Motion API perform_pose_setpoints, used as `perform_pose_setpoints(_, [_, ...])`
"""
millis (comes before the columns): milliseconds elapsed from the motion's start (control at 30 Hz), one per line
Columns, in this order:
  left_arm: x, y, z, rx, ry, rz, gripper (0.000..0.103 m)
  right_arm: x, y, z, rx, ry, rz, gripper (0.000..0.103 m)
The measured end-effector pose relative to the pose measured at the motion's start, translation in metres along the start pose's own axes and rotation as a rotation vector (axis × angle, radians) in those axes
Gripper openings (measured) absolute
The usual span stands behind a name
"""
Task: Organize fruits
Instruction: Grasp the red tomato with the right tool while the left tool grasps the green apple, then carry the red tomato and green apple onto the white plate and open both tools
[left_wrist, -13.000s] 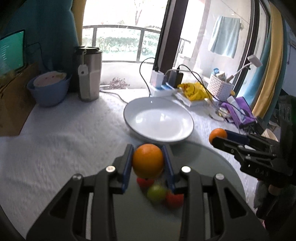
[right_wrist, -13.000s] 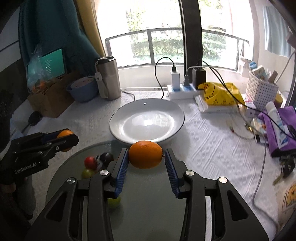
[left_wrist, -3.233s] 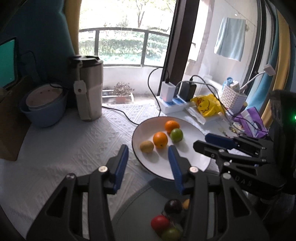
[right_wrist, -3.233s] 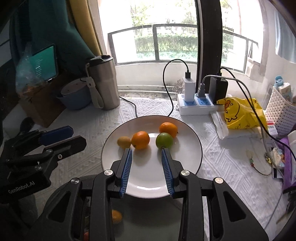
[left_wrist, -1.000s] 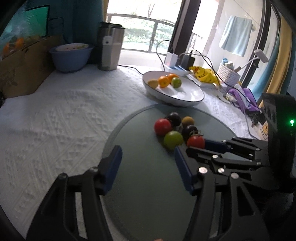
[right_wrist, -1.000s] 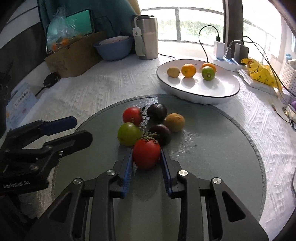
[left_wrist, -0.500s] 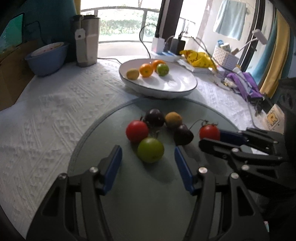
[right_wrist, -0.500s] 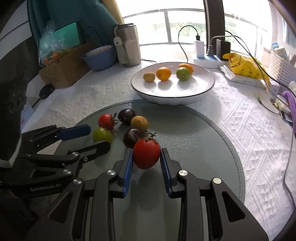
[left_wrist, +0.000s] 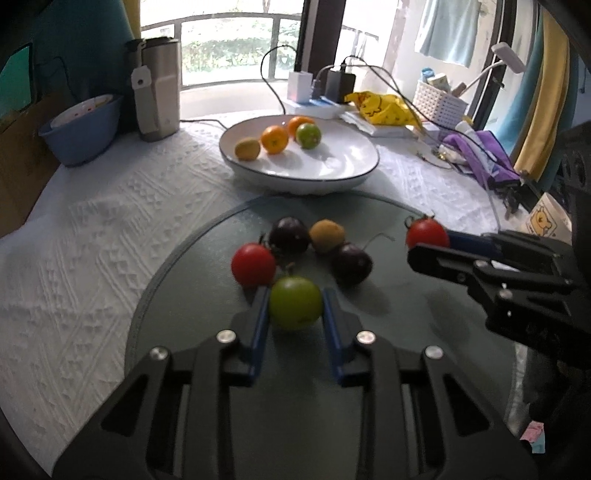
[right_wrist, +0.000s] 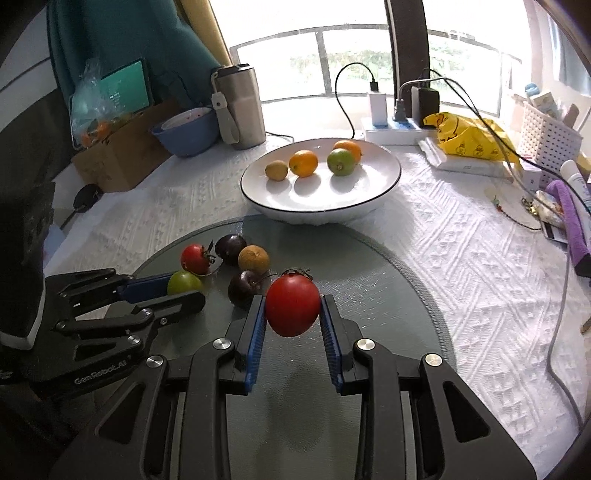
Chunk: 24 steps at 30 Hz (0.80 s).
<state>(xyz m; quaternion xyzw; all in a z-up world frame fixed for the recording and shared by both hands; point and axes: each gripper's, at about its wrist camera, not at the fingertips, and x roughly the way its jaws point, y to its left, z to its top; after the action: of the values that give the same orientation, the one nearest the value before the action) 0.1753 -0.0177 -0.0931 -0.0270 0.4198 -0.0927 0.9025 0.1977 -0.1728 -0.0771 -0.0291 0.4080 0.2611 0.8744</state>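
Observation:
My left gripper (left_wrist: 294, 308) is shut on a green tomato (left_wrist: 294, 302) that sits on the round grey mat (left_wrist: 207, 369). My right gripper (right_wrist: 293, 312) is shut on a red tomato (right_wrist: 292, 306) and holds it above the mat; it also shows in the left wrist view (left_wrist: 427, 233). On the mat lie another red tomato (left_wrist: 253, 264), two dark plums (left_wrist: 289, 235) (left_wrist: 351, 263) and a brown kiwi (left_wrist: 327, 235). The white plate (left_wrist: 343, 166) behind holds two oranges (left_wrist: 274, 139), a green fruit (left_wrist: 309, 135) and a small yellow fruit (left_wrist: 247, 148).
A steel tumbler (left_wrist: 157, 99) and a blue bowl (left_wrist: 83, 133) stand at the back left. A power strip with chargers (right_wrist: 395, 129), a yellow bag (right_wrist: 465, 142), a white basket (right_wrist: 550, 140) and purple cloth (right_wrist: 569, 218) crowd the right. A cardboard box (right_wrist: 118, 155) sits far left.
My left gripper moved forward and closed around the green tomato. My right gripper lifted the red tomato a little higher and towards the plate.

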Motion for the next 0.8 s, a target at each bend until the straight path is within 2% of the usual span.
perform_pose_setpoints(433, [-0.036, -0.004, 0.020, 0.011, -0.090, -0.008, 0.029, -0.024, -0.002, 0.013, -0.009, -0.059, -0.022, 0.031])
perform_pose_setpoints(800, [-0.042, 0.000, 0.055, 0.028, -0.148, -0.005, 0.029, -0.028, -0.013, 0.039, -0.015, -0.094, -0.040, 0.031])
